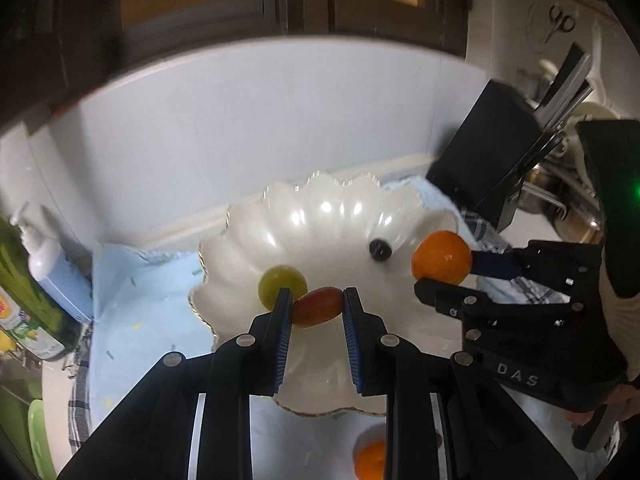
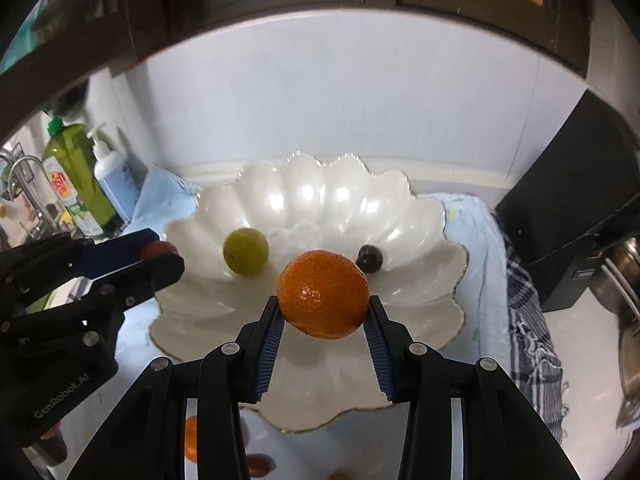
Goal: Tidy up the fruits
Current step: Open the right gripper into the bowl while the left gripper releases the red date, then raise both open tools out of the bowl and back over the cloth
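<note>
A white scalloped bowl (image 1: 332, 216) (image 2: 400, 280) stands on a light blue cloth. Inside it lie a green grape (image 1: 276, 280) (image 2: 245, 250) and a dark grape (image 1: 379, 249) (image 2: 370, 258). My left gripper (image 1: 316, 302) is shut on a red grape (image 1: 318, 306) above the bowl's near left side; it also shows in the right wrist view (image 2: 160, 254). My right gripper (image 2: 324, 308) is shut on an orange mandarin (image 2: 323, 294) (image 1: 442, 257) above the bowl's near right side. Another mandarin (image 1: 370, 460) (image 2: 191, 440) and a red grape (image 2: 258, 464) lie on the counter in front of the bowl.
A green bottle (image 2: 76, 176) and a blue pump bottle (image 2: 114, 184) stand at the left by the wall. A black knife block (image 1: 492, 152) (image 2: 576, 216) stands at the right, with a checked towel (image 2: 528, 320) and metal pots (image 2: 624, 280) beside it.
</note>
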`<state>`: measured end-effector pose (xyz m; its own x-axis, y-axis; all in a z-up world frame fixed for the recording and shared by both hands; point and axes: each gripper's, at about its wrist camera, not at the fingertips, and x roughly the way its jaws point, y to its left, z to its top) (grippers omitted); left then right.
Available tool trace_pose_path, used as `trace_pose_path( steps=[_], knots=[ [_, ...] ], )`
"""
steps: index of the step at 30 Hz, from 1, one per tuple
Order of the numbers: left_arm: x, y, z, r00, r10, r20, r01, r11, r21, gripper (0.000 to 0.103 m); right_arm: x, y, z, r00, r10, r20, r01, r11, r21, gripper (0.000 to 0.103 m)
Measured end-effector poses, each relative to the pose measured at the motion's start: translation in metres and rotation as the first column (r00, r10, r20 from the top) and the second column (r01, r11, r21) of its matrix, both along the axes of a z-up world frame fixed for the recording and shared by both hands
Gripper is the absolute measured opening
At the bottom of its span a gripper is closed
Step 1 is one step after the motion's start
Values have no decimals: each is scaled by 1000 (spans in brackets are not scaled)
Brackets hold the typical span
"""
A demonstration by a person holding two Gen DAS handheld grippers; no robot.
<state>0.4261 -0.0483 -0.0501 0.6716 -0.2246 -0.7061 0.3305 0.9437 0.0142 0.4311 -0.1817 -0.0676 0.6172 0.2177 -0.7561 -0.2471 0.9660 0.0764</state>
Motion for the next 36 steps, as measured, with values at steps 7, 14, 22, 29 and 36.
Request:
trace_pose_path(
  steps=[7,14,22,29,36],
  knots=[
    [29,-4,-29,992,7,-125,-7,1000,-1,26,27,-1,-23,996,13,-92,-15,1000,-15,42],
    [43,-8,-46,979,20,-203,-21,1000,-2,26,46,-3,-40,987,5,-158,-8,1000,-14,42],
    [47,-8,-47,980,35,-195,-30,999,27,48,51,-3,-47,986,8,-169,-13,999,-32,43],
    [42,-1,-35,986,84,-141,-75,995,70,62,41,-4,-38,993,-2,-119,-4,999,-48,58],
    [26,8,-19,990,116,-82,-109,991,84,68,19,-6,-14,999,-24,-35,22,998,-57,58]
  ],
)
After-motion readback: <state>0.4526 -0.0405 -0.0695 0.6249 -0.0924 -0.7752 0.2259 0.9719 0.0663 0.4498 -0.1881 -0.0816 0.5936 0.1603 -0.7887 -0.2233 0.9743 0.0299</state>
